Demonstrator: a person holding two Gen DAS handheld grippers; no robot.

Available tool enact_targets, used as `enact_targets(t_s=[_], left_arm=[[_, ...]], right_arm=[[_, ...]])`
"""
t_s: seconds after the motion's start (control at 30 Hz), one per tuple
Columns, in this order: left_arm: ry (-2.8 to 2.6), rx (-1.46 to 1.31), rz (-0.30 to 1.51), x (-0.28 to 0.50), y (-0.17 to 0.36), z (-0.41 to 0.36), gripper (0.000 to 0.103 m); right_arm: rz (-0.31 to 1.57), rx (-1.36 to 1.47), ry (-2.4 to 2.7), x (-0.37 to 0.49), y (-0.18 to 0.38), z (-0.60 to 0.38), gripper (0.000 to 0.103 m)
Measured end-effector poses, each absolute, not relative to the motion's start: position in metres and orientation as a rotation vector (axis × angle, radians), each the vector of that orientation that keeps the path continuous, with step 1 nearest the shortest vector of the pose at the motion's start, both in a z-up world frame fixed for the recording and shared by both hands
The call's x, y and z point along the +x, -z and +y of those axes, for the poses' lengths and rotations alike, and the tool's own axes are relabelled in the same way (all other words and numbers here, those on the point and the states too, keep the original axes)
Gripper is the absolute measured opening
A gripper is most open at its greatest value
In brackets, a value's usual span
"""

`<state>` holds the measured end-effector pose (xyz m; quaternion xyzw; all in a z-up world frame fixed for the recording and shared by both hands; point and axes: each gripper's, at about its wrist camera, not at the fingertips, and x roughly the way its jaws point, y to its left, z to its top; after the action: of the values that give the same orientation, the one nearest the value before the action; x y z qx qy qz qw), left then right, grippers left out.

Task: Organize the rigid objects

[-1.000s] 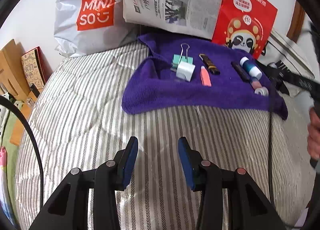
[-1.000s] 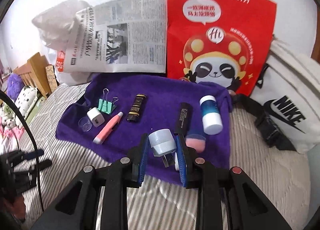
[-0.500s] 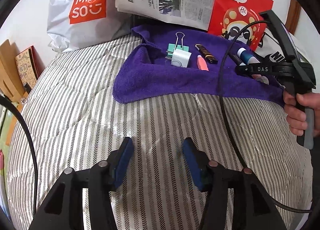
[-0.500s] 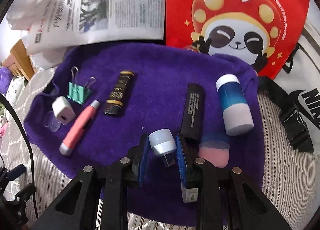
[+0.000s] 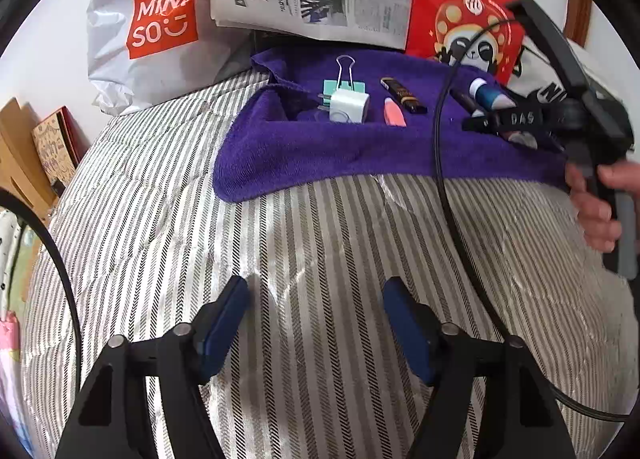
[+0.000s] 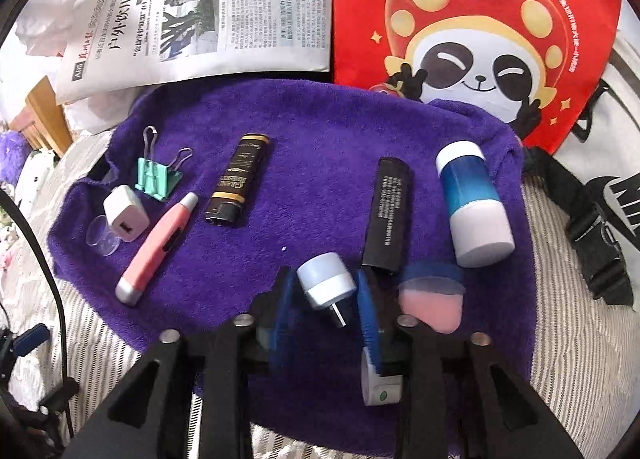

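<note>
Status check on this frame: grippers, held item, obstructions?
Right gripper shut on plug adapter, over purple towel. Left gripper open, empty, over striped bedding. Black tube close beside adapter.

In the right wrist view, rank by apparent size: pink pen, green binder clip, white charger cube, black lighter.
1. pink pen
2. black lighter
3. green binder clip and white charger cube: look alike, so unranked.
</note>
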<state>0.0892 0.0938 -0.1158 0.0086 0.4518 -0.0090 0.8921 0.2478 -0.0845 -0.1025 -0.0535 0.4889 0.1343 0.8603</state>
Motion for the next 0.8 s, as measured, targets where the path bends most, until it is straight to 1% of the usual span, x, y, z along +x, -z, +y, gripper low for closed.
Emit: enact_targets(t_s=[0.07, 0.1, 0.13, 0.17, 0.2, 0.23, 0.3, 0.4, 0.57, 0.8], left_arm=[[0.011, 0.027, 0.945, 0.087, 0.115, 0.091, 0.071], [0.008, 0.024, 0.953, 0.087, 0.114, 0.091, 0.072], [0.003, 0.021, 0.959, 0.086, 0.114, 0.091, 0.072], [-0.005, 0.019, 0.963, 0.085, 0.113, 0.091, 0.072], [-0.017, 0.019, 0.966, 0.083, 0.112, 0.09, 0.073], [-0.029, 0.022, 0.968, 0.082, 0.11, 0.09, 0.073], [-0.047, 0.034, 0.963, 0.078, 0.104, 0.087, 0.076], [-0.06, 0.042, 0.923, 0.069, 0.087, 0.083, 0.085], [-0.054, 0.04, 0.861, 0.056, 0.05, 0.07, 0.094], [-0.033, 0.04, 0.798, 0.04, 0.002, 0.046, 0.097]], right_arm=[[1.007, -0.127, -0.281, 0.241, 0.094, -0.084, 0.047], [0.982, -0.144, -0.279, 0.235, 0.085, -0.083, 0.051], [0.961, -0.157, -0.275, 0.228, 0.078, -0.083, 0.059], [0.939, -0.17, -0.272, 0.221, 0.071, -0.082, 0.064], [0.907, -0.192, -0.266, 0.209, 0.06, -0.082, 0.076], [0.887, -0.208, -0.258, 0.2, 0.053, -0.082, 0.086], [0.845, -0.239, -0.234, 0.176, 0.038, -0.082, 0.09], [0.834, -0.244, -0.222, 0.148, 0.021, -0.092, 0.103], [0.864, -0.18, -0.194, 0.105, 0.004, -0.11, 0.103], [0.918, -0.082, -0.12, 0.06, -0.008, -0.137, 0.103]])
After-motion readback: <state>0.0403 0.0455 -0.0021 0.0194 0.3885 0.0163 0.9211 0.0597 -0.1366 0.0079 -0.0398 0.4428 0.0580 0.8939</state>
